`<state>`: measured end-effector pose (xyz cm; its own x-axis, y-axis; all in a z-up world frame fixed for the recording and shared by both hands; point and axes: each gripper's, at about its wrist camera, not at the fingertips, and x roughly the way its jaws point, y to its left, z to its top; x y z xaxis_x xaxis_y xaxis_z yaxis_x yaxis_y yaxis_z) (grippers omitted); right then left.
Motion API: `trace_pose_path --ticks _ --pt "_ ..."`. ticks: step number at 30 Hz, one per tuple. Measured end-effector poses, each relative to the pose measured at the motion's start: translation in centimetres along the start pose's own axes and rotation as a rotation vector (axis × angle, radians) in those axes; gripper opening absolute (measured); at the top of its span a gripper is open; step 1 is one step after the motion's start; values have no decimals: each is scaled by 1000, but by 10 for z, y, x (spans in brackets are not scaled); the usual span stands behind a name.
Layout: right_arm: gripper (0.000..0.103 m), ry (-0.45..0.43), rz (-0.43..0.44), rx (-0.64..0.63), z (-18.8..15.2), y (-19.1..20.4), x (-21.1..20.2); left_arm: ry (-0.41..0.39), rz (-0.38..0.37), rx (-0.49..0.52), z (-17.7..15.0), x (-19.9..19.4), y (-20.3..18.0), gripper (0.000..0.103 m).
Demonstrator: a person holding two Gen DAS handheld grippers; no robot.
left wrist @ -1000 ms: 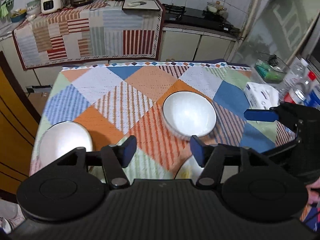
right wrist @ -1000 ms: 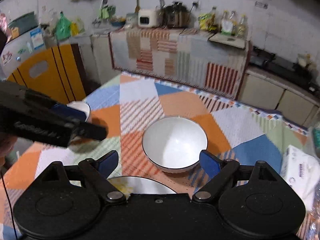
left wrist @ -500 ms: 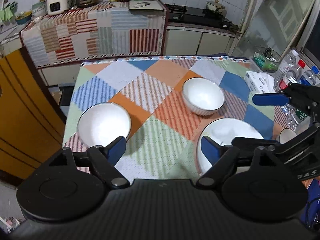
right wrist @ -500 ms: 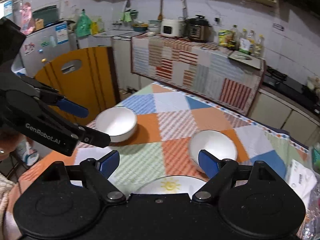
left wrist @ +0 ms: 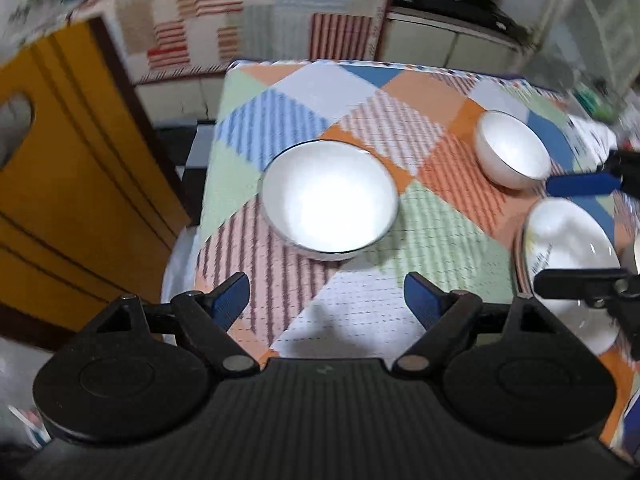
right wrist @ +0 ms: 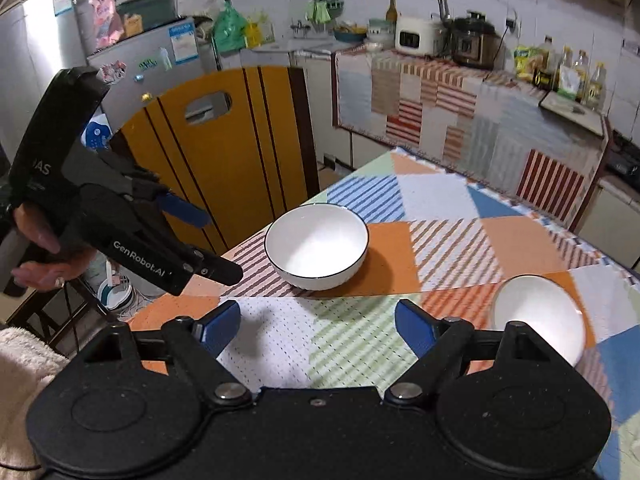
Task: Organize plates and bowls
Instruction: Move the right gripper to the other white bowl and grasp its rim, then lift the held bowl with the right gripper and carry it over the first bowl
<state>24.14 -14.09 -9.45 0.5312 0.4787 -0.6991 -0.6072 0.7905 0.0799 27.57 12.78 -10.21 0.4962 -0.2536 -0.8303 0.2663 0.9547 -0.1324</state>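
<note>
At the right edge, the plate is cut off; both tongs empty, left wide, right closing.

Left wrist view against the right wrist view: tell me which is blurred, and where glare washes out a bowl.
Left wrist view: motion-smeared, worst at the top edge, and the large bowl has its inside blown out by glare. Right wrist view: sharp; the same bowl shows its dark rim cleanly, with only fisheye bending of the edges.

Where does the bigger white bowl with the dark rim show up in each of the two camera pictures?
Left wrist view: the bigger bowl sits at centre, just beyond the fingers.
Right wrist view: same bowl, centre, near the table's left edge.
Shared landmark: the yellow board stands left of the table in both.
</note>
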Motion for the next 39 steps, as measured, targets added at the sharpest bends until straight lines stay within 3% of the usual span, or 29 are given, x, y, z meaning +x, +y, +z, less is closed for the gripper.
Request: trace_pose_path --ticks 7,15,21,23,25,26,27,32,39 --pt "84 13 11 106 14 -2 57 -37 -3 -59 5 19 35 81" --pt "67 96 16 382 16 -37 113 -9 -16 -90 23 57 44 78" --pt "52 208 -27 464 23 -48 148 43 -20 -108 27 82 41 59" --pt "46 223 -53 449 25 -45 153 51 -8 -100 27 85 38 50" --pt "34 227 -59 454 28 -45 157 57 2 -101 27 88 37 31" --pt "23 229 -49 462 30 -46 159 60 -3 -106 28 89 37 29" --pt "21 232 -46 471 32 -47 160 72 -7 -117 28 89 37 22" --pt "17 246 -68 465 37 -47 162 102 22 -119 30 85 27 19" --pt "15 196 -48 487 39 -58 121 89 14 -76 37 59 -7 18"
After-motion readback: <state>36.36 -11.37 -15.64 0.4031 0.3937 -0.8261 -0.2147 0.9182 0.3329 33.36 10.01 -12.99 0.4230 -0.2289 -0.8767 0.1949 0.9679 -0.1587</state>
